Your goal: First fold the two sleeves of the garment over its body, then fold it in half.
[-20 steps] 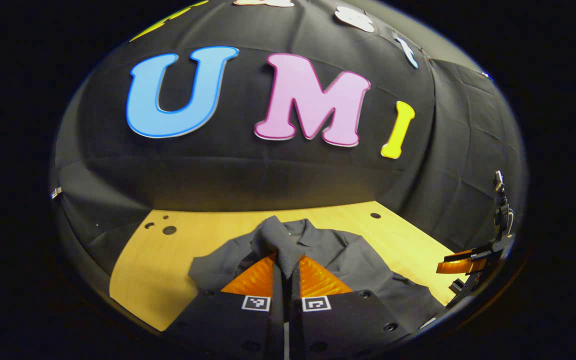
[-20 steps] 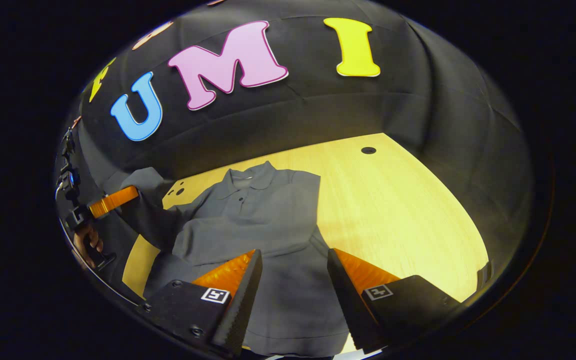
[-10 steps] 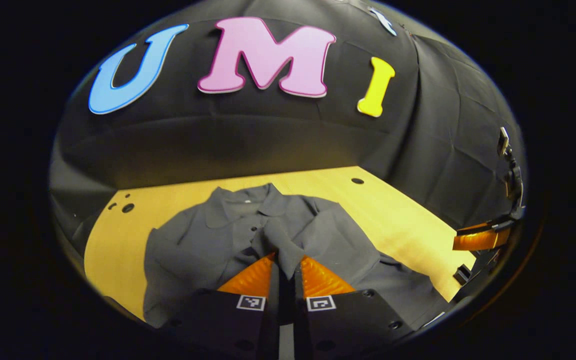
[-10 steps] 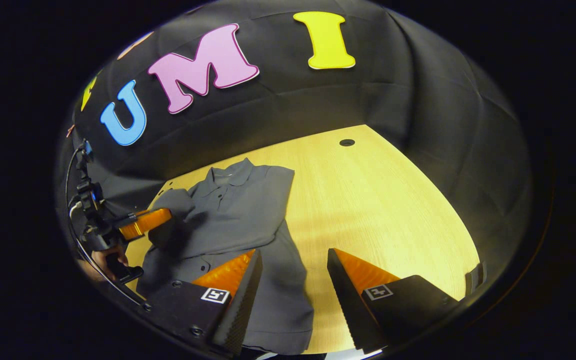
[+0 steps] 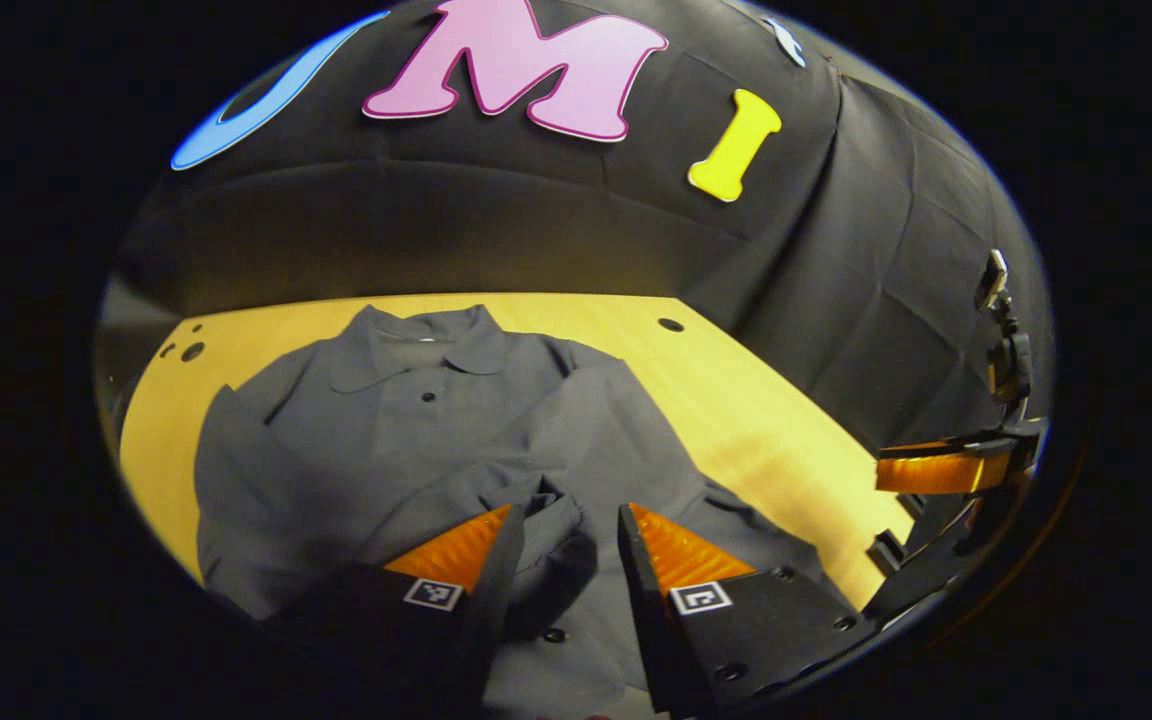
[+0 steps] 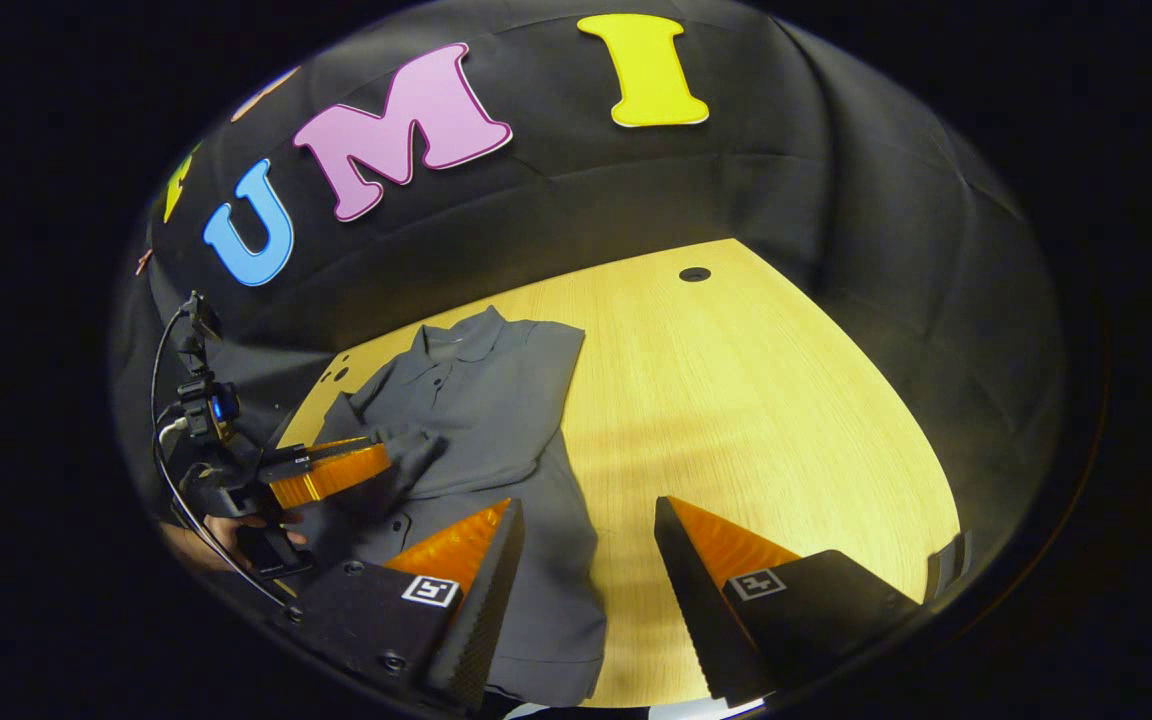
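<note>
Grey collared shirt [image 5: 416,420] flat on wooden table [image 6: 756,400], both sleeves folded across body. Left gripper [image 5: 558,545] fingers parted around cuff [image 5: 556,520], releasing; right gripper [image 6: 586,550] wide apart, empty. Half fold left.

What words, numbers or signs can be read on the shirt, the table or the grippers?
Left gripper: two square coded markers, patterns only, no letters.
Right gripper: two such markers too, no letters.
Shirt: pale neck tag, too small to read.
Table: no text.
</note>
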A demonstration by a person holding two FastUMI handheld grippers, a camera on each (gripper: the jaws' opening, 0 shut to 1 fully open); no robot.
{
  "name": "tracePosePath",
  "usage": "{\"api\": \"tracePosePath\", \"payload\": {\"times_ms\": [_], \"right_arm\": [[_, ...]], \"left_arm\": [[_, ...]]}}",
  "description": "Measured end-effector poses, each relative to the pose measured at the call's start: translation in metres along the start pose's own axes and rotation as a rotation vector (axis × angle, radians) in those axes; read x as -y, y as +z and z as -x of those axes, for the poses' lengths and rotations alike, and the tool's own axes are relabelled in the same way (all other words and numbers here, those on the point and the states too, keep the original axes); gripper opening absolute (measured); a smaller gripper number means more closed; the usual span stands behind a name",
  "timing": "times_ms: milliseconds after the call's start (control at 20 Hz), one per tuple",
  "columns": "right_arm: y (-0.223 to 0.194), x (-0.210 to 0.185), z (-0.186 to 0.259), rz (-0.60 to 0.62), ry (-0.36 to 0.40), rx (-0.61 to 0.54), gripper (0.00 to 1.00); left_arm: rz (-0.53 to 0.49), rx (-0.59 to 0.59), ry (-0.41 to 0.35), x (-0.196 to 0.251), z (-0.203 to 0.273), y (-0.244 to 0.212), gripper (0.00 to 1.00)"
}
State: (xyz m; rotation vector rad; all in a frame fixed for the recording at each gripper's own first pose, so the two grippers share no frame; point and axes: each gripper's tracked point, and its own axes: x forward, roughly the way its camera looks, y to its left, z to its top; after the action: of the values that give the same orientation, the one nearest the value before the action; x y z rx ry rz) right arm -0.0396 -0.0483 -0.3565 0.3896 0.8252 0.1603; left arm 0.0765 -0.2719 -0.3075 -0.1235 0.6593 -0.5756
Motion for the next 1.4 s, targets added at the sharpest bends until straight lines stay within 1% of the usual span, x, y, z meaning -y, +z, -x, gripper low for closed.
{"api": "tracePosePath", "payload": {"times_ms": [50,100,150,200,250,300,450,550,600,650,950,1250,1300,1400], "right_arm": [[-0.001,-0.002,0.002,-0.004,0.003,0.001,0.82],[-0.001,-0.003,0.004,-0.009,0.004,0.002,0.82],[-0.003,-0.005,0.005,-0.014,0.005,0.004,0.82],[-0.005,-0.007,0.008,-0.020,0.005,0.002,0.70],[-0.009,-0.009,0.011,-0.023,0.004,-0.001,0.70],[-0.013,-0.011,0.015,-0.024,0.002,-0.002,0.82],[-0.030,-0.021,0.026,-0.032,0.000,-0.014,0.90],[-0.045,-0.025,0.036,-0.031,-0.008,-0.036,0.91],[-0.053,-0.028,0.044,-0.028,-0.010,-0.048,0.81],[-0.060,-0.025,0.042,-0.023,-0.018,-0.062,0.99],[-0.108,-0.024,0.052,-0.004,-0.087,-0.139,0.99],[-0.132,-0.019,0.044,0.022,-0.130,-0.190,0.99],[-0.137,-0.017,0.043,0.024,-0.139,-0.200,0.99],[-0.145,-0.013,0.039,0.025,-0.156,-0.222,0.99]], "left_arm": [[0.000,0.002,-0.011,0.003,0.002,0.001,0.59],[-0.007,0.006,-0.008,0.003,0.006,0.001,0.75],[-0.019,0.008,0.006,0.001,0.010,0.002,0.74],[-0.029,0.005,0.011,0.001,0.013,0.000,0.87],[-0.033,0.001,0.023,-0.001,0.020,-0.003,0.96],[-0.030,-0.001,0.032,-0.005,0.030,-0.006,0.96],[-0.018,-0.003,0.066,-0.019,0.060,-0.011,0.96],[-0.032,0.001,0.097,-0.034,0.084,-0.017,0.96],[-0.040,0.002,0.111,-0.041,0.097,-0.020,0.96],[-0.044,0.001,0.126,-0.051,0.110,-0.026,0.96],[-0.018,-0.025,0.257,-0.116,0.189,-0.064,0.96],[0.025,-0.107,0.413,-0.188,0.252,-0.124,0.96],[0.024,-0.128,0.431,-0.196,0.259,-0.135,0.96],[0.034,-0.168,0.439,-0.207,0.266,-0.160,0.96]]}}
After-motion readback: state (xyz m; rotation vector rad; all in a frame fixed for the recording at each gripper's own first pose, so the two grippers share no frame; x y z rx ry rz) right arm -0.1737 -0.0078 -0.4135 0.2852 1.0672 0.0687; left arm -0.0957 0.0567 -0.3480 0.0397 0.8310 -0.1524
